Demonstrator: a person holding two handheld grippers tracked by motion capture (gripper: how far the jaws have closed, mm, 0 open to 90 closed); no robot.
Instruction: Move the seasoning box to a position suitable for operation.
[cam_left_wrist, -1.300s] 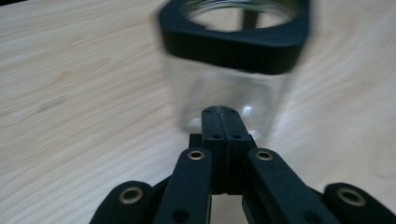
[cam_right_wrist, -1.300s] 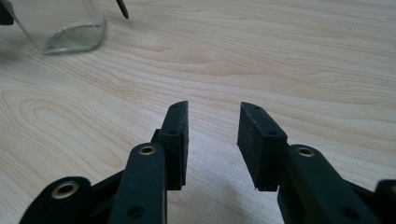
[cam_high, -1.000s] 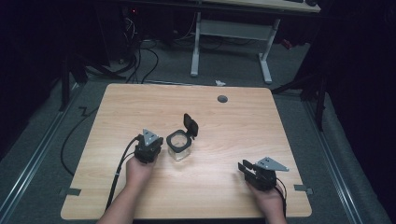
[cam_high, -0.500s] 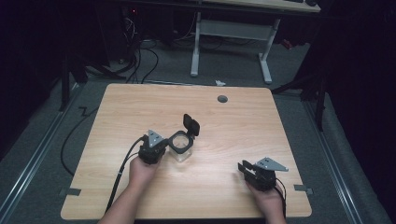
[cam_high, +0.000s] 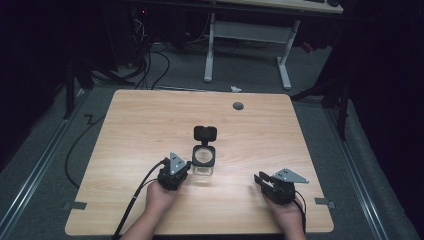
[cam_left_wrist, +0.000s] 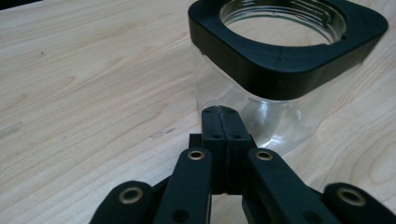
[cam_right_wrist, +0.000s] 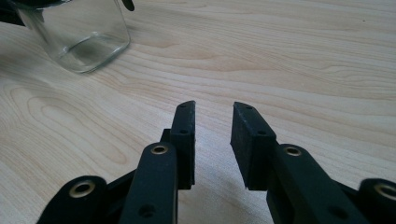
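A clear square glass jar (cam_high: 203, 163) with a black rim and a raised, hinged black lid (cam_high: 205, 133) stands near the table's middle. The jar (cam_left_wrist: 261, 93) looks empty. My left gripper (cam_high: 186, 169) sits just left of the jar; its jaws are pressed together, with the tips (cam_left_wrist: 219, 112) up against the glass wall, holding nothing. My right gripper (cam_high: 260, 178) rests low over the table at the front right, well apart from the jar (cam_right_wrist: 74, 37). Its jaws stand open with bare wood between the fingertips (cam_right_wrist: 212, 109).
The wooden table (cam_high: 150, 125) has a small round grey grommet (cam_high: 238, 105) near its far edge. A black cable (cam_high: 135, 200) trails from the left gripper off the front edge. Another desk's white legs (cam_high: 210, 50) stand on the floor beyond.
My left gripper has slid right and nearer the jar, and the jar has turned so its lid now points straight away. The right gripper has hardly moved.
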